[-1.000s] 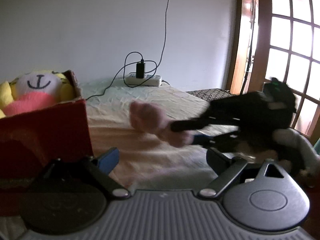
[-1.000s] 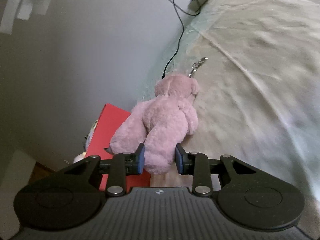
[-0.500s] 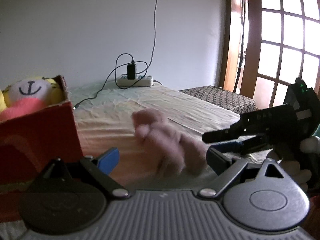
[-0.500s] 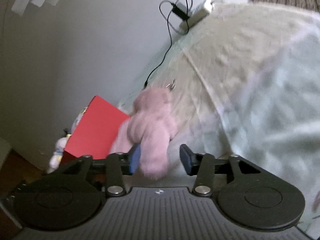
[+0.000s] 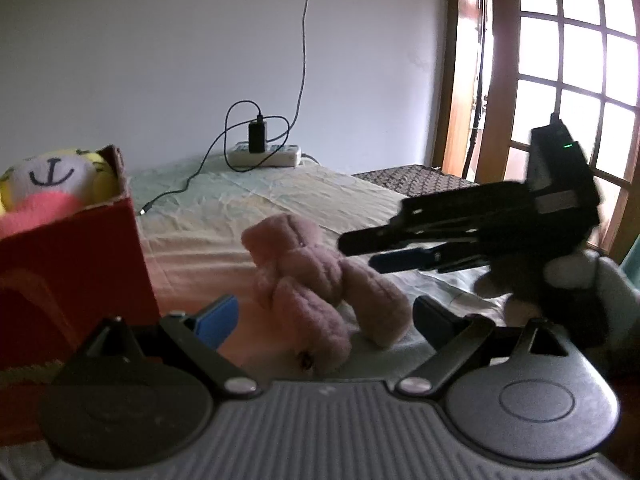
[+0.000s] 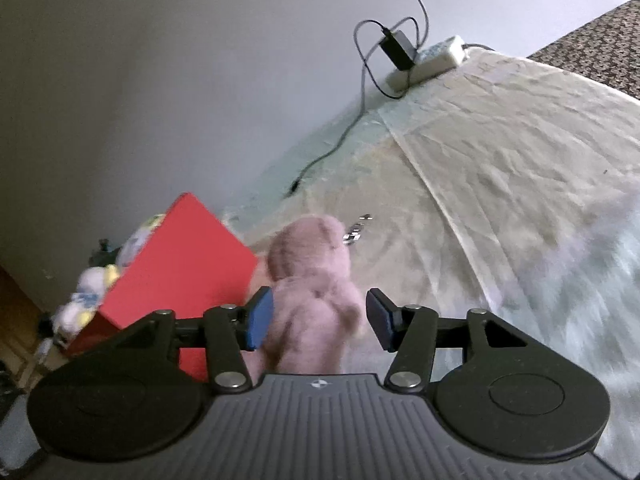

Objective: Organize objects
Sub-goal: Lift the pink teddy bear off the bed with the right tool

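Note:
A pink plush bear lies on the bed sheet, free of both grippers, just ahead of my left gripper, whose jaws stand wide open on either side of it. My right gripper hovers at the bear's right, open and empty. In the right wrist view the bear lies between the parted fingers of the right gripper, its metal keychain on the sheet. To the left stands a red box, also in the right wrist view, holding a yellow and pink plush toy.
A white power strip with a black charger and cables sits at the bed's far edge by the wall. A wooden-framed glass door is on the right. A gloved hand holds the right gripper. Small plush toys lie beyond the box.
My right gripper opened and let the pink bear go; it dropped onto the sheet. The right gripper then drew back to the right. My left gripper stayed open.

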A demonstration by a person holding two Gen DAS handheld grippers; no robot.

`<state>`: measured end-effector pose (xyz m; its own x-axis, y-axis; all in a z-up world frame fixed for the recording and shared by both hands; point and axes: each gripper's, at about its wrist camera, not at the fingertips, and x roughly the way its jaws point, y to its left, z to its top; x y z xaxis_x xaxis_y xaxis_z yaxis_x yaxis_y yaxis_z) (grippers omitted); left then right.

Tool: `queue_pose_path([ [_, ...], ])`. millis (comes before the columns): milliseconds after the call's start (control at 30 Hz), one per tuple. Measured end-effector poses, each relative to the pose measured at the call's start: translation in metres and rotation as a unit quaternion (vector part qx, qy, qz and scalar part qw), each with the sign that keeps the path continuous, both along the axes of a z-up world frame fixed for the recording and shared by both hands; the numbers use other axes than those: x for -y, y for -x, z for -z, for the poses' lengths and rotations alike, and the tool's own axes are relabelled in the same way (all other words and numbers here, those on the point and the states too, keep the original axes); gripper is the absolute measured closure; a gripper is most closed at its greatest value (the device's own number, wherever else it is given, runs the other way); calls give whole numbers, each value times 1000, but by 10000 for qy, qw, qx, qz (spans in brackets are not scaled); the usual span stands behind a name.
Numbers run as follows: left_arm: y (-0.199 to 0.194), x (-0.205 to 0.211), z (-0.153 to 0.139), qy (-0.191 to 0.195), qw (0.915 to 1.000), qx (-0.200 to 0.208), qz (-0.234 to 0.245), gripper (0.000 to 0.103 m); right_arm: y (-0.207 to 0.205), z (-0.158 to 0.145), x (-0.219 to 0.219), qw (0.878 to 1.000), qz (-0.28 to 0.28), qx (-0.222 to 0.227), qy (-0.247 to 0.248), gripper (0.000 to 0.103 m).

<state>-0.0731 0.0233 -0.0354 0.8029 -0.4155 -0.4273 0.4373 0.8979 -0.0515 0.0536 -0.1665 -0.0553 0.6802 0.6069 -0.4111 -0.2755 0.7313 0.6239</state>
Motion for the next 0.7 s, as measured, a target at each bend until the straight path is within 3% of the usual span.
queue_pose_path([
  [267,0,4,1,-61,9999,-47,68,9,-9,12,-5,9968,-555,-190,-542,43],
  [400,-3,11,1,-116,9998,-130,115,9,-5,13,-4,9923,-960,-74,-774,61],
  [533,-13,22,0,-160,9994,-279,137,9,5,9,-3,9911,-1013,230,-832,65],
  [700,-30,41,-3,-619,9969,-474,-89,9,9,6,1,9913,-938,367,-852,72],
])
